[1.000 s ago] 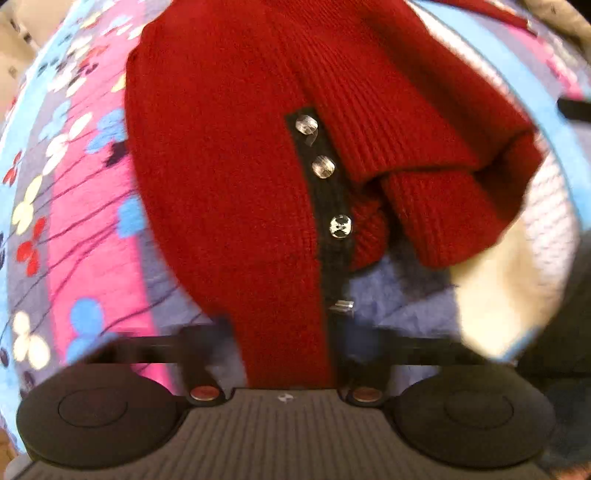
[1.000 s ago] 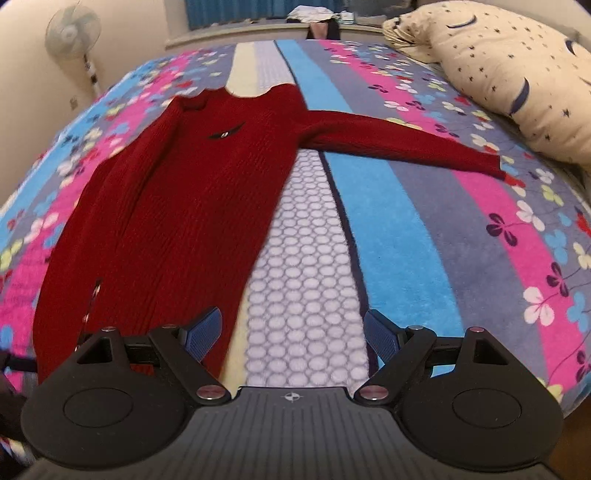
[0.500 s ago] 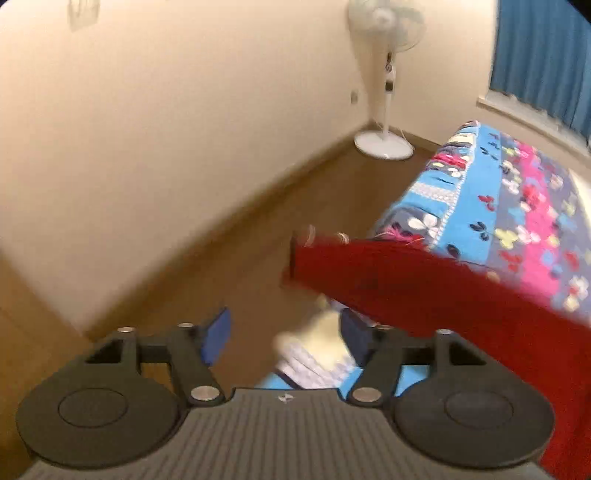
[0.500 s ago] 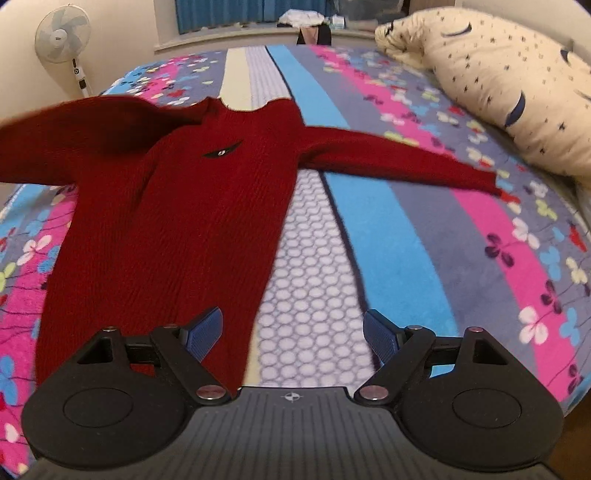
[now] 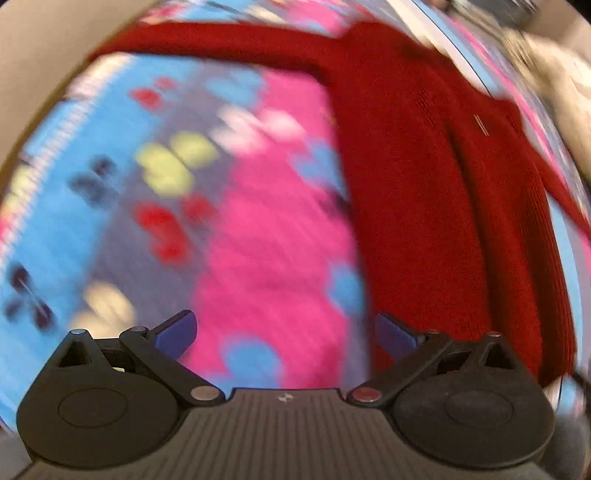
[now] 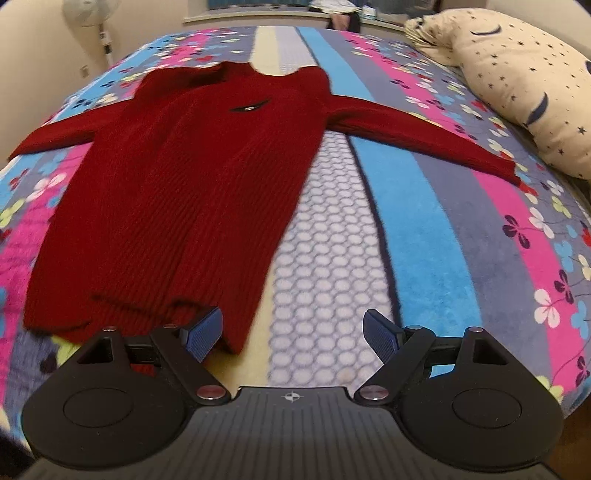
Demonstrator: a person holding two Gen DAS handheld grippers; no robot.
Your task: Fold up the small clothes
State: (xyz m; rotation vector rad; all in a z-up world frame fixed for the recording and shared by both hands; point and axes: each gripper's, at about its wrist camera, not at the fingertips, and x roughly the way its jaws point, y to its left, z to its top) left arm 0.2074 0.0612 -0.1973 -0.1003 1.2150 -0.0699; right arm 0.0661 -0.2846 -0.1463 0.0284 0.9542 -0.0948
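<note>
Left wrist view: left tongs (image 5: 284, 332), jaws spread wide, nothing between them. Frame heavily blurred. Below lay the striped floral blanket (image 5: 258, 229); the red knit sweater (image 5: 424, 192) sat to the right, one sleeve running across the top of the frame. The right blue pad was near the sweater's edge; contact could not be told.

Right wrist view: right tongs (image 6: 293, 332), jaws likewise wide apart and empty, poised over the near edge of the bed (image 6: 332, 258). Sweater (image 6: 177, 184) spread flat, face down or back up uncertain, both sleeves stretched outward, hem nearest the tongs and slightly rumpled. Star-patterned pillow (image 6: 517, 92) at far right; standing fan (image 6: 92, 14) at far left.

Risks, as judged: a pinch at the rumpled hem could catch one layer only, leaving a crooked fold; a loose sleeve could drag; knit might snag.
</note>
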